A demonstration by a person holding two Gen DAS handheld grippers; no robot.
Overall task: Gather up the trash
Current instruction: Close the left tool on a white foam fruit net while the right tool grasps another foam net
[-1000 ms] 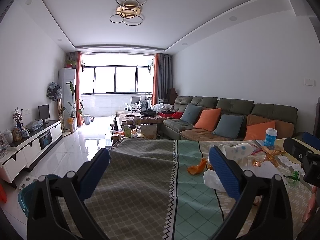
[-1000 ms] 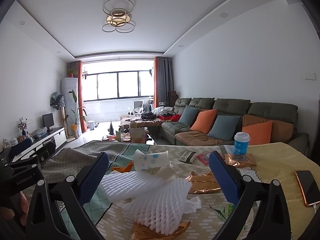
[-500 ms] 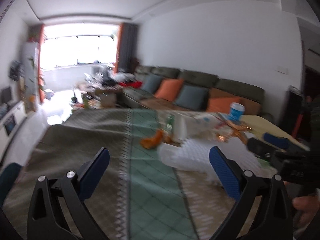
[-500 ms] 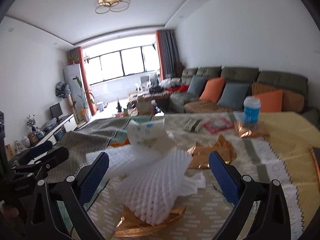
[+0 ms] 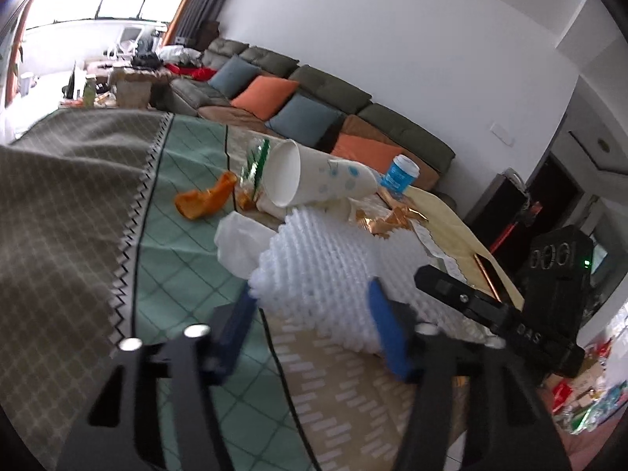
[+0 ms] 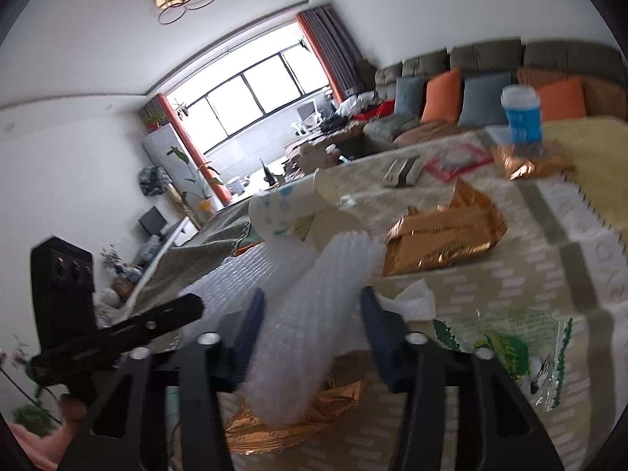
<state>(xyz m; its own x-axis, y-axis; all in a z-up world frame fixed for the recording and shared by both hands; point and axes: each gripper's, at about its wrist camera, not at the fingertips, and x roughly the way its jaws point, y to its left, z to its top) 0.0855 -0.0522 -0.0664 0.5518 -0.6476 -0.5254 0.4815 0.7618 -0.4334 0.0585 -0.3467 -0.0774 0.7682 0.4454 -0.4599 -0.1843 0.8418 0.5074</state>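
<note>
On the left part of the table, the cloth is a grey-brown weave with a fine pale grid, ending in a black zigzag seam against a mint-green band crossed by thin diagonal lines. On that green band lies an orange peel, curled and glossy. Just right of it stands a crumpled clear wrapper with green print, and against that lies a white paper cup on its side, dotted blue, its round mouth facing the left edge.

Below the cup, near the table's middle, sits the white foam netting, a soft ribbed mesh sleeve, bulging and tubular, with a smooth white plastic sheet tucked at its left end. The left gripper has its blue pads set around the near end of the netting, partly closed and touching it on both sides. In the right wrist view, the right gripper likewise straddles another lobe of foam netting, its pads narrowed and pressing the mesh.

Under that lobe lies crinkled gold foil; a second gold foil bag rests farther right. Toward the far right edge stands a blue cup with a white lid, blurred, and a green-printed clear bag lies at the near right.
</note>
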